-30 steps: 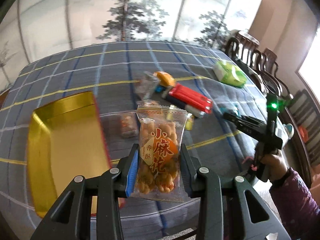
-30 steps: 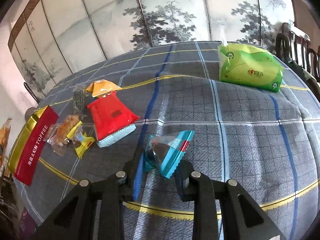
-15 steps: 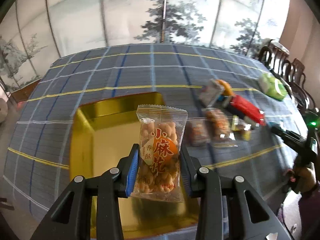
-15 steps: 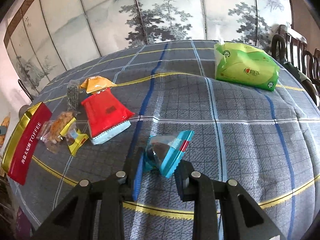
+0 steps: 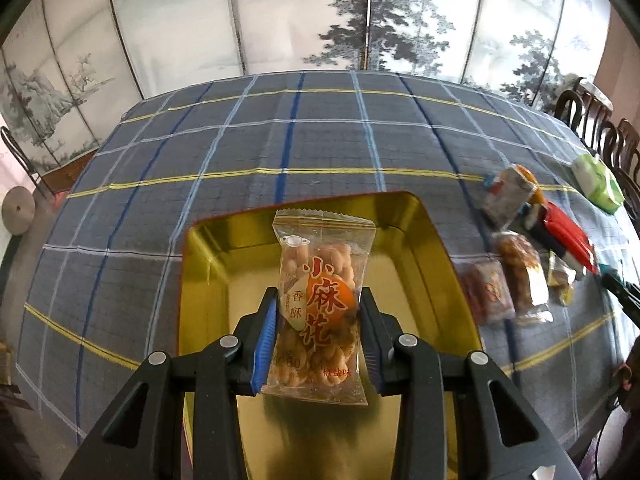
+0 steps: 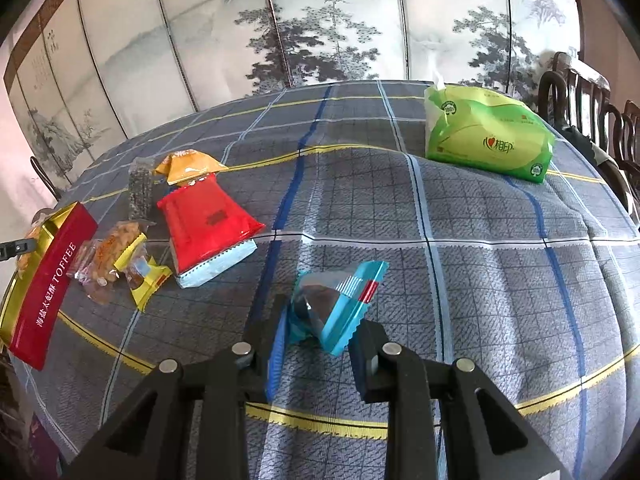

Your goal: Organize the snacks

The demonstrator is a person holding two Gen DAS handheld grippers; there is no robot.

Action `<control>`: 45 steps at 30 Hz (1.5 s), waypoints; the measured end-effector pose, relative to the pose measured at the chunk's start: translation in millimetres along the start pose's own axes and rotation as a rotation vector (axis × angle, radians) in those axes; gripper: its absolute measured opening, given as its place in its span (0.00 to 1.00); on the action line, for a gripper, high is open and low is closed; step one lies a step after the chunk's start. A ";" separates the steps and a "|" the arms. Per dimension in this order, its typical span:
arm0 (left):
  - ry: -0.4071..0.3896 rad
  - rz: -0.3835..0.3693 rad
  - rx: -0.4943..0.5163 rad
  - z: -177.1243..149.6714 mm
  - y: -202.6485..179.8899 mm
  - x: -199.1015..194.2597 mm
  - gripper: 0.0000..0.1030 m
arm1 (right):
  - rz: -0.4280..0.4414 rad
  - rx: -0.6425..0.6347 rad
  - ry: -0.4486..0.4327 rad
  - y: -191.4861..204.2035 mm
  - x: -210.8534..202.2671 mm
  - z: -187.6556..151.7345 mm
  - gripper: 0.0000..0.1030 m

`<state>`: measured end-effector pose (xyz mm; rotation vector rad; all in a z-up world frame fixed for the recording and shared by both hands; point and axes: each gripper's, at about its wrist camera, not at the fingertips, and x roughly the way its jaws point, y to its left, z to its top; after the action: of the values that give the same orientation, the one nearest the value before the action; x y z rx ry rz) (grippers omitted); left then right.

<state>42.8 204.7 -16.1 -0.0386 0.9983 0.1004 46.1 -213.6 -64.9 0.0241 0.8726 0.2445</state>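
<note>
My left gripper (image 5: 318, 332) is shut on a clear packet of twisted fried snacks (image 5: 320, 304) with orange print, held above the gold inside of the toffee tin (image 5: 408, 248). My right gripper (image 6: 320, 334) is shut on a blue snack packet (image 6: 334, 312), held just above the checked tablecloth. In the right wrist view the tin (image 6: 48, 276) shows its red side at the far left. Loose snacks lie between: a red packet (image 6: 208, 228), an orange packet (image 6: 188, 164), a yellow-wrapped one (image 6: 142, 276) and a clear packet (image 6: 108, 256).
A green tissue pack (image 6: 488, 142) sits at the far right of the table. Dark wooden chairs (image 6: 592, 112) stand along the right edge. A painted folding screen (image 5: 320, 20) stands behind the table. The loose snacks lie right of the tin (image 5: 520, 264).
My left gripper has swung left with the snack packet, from beside the tin to over its middle. My right gripper has barely moved and still holds the blue packet.
</note>
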 end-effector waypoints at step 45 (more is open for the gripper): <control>-0.268 0.103 -0.165 -104.6 2.6 -125.2 0.85 | 0.389 -0.247 -0.062 183.7 -57.2 27.0 0.27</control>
<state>-112.3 190.8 32.6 -0.1214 0.7226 0.2756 -5.9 -45.7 17.9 -0.0293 0.7662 0.7107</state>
